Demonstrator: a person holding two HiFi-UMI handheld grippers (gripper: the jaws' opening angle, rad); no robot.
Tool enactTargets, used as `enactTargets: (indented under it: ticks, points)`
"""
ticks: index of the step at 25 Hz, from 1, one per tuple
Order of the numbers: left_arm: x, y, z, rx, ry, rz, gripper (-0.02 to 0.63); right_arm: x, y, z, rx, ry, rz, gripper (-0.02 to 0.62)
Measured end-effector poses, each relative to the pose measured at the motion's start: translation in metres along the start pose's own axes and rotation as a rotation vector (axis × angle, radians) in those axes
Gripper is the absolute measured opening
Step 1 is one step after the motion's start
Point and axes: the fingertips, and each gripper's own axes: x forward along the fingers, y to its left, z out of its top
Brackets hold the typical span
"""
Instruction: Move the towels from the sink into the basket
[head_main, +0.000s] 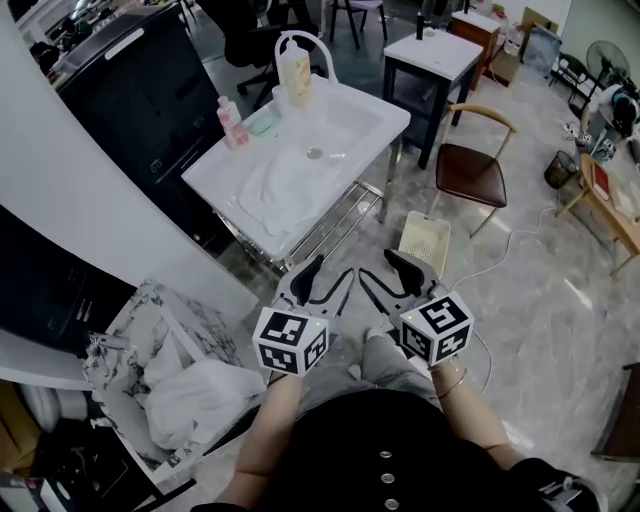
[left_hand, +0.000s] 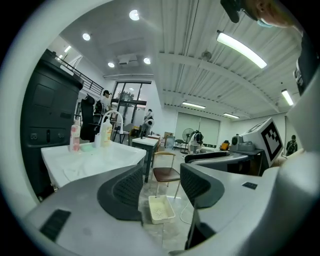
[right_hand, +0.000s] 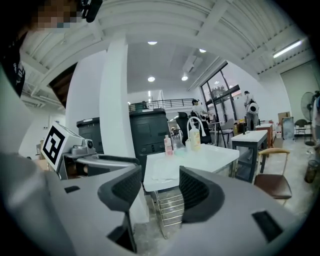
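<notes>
Both grippers are held low, close to the person's body and well short of the sink (head_main: 378, 128). The left gripper (head_main: 328, 280) has its fingers (left_hand: 127, 192) wide apart with nothing between them. Past the gap the basket (left_hand: 161, 209) shows far off on the floor. The right gripper (head_main: 385, 275) is likewise spread wide and empty, and its fingers (right_hand: 125, 189) frame the distant sink front.

The white towels (head_main: 285, 190) lie bunched in the sink basin, one edge hanging over the near rim. The cream basket (head_main: 425, 243) sits on the floor just right of the sink. A chair (head_main: 470, 170) stands behind the basket. A pink bottle (head_main: 232, 122) and a pale bottle (head_main: 296, 75) stand at the sink's back edge.

A white bundle (head_main: 200, 395) at lower left is hard to identify.
</notes>
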Motion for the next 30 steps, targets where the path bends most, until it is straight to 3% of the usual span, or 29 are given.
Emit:
enactTargets:
  ticks: [11,30]
  points:
    - [0.02,0.069,0.021,0.038,0.006,0.169,0.218,0.063,-0.034,0.029,-0.048,0.011,0.043,0.216]
    - [0.102,0.177,0.069,-0.016,-0.019,0.435,0.218,0.203,-0.117,0.076,-0.119,0.066,0.295,0.216]
